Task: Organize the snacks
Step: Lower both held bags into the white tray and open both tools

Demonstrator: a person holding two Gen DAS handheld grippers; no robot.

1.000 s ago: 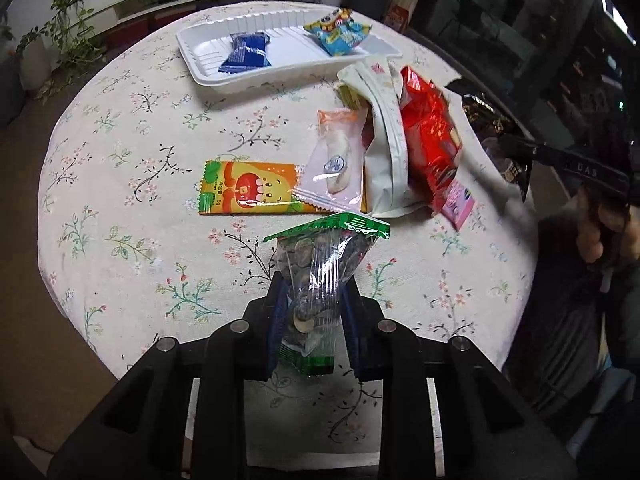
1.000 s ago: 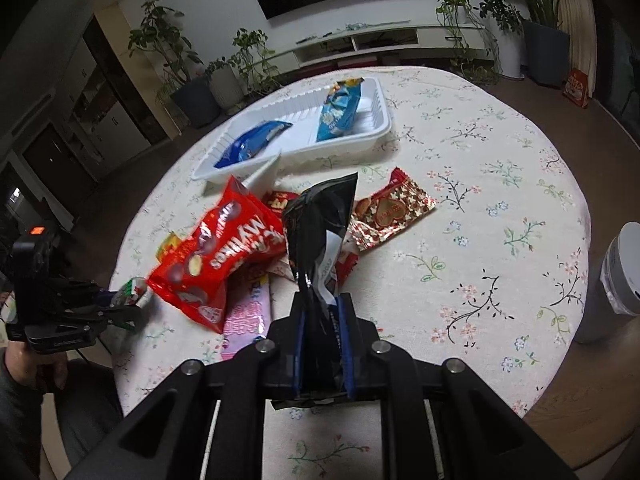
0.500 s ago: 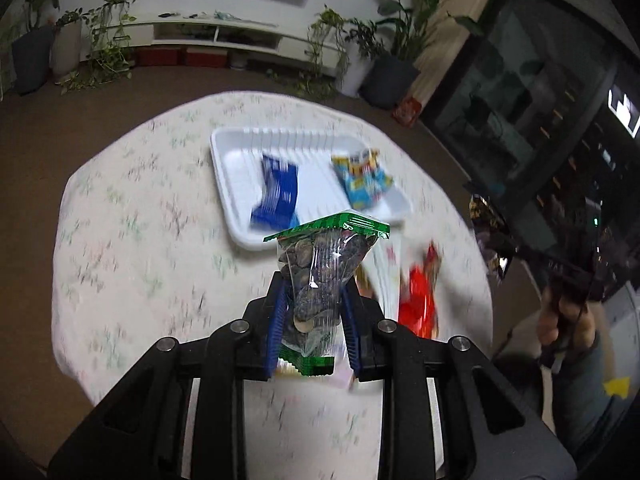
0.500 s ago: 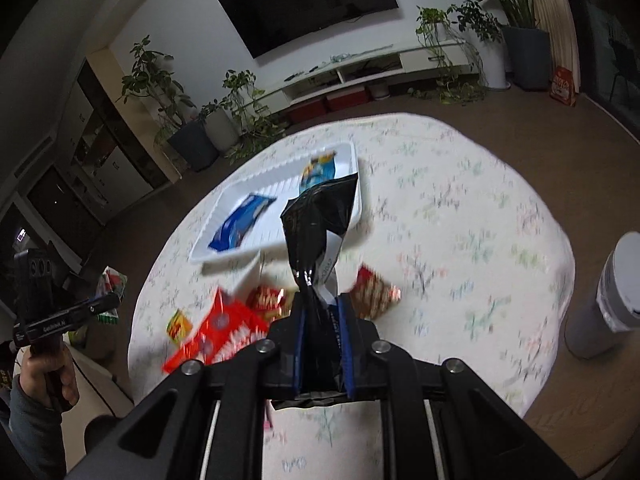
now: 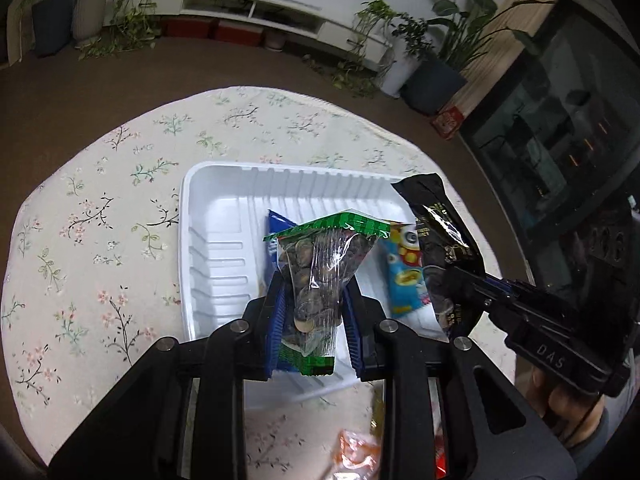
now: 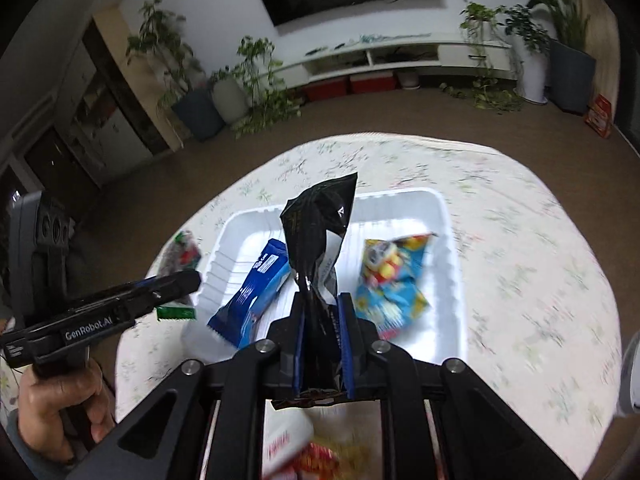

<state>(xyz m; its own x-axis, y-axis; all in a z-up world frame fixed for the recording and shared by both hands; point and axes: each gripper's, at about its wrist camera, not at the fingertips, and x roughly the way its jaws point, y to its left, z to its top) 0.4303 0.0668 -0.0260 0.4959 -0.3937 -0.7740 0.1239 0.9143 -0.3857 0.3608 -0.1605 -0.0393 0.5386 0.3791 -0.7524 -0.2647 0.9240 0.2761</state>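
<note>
White tray (image 5: 212, 264) on floral bench (image 5: 100, 240): holds blue packet (image 6: 256, 292), cartoon packet (image 6: 390, 280). Over it, left gripper (image 5: 314, 316) fingers pinch clear green-topped nut bag (image 5: 324, 276); right gripper (image 6: 322, 336) fingers pinch black pouch (image 6: 320, 224). Left view hides most of blue packet; near-edge snacks blurred, cut off.

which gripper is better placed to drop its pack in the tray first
Probably left. The left gripper holds its green pack over the tray; the right's black pack hangs at its rim.
</note>
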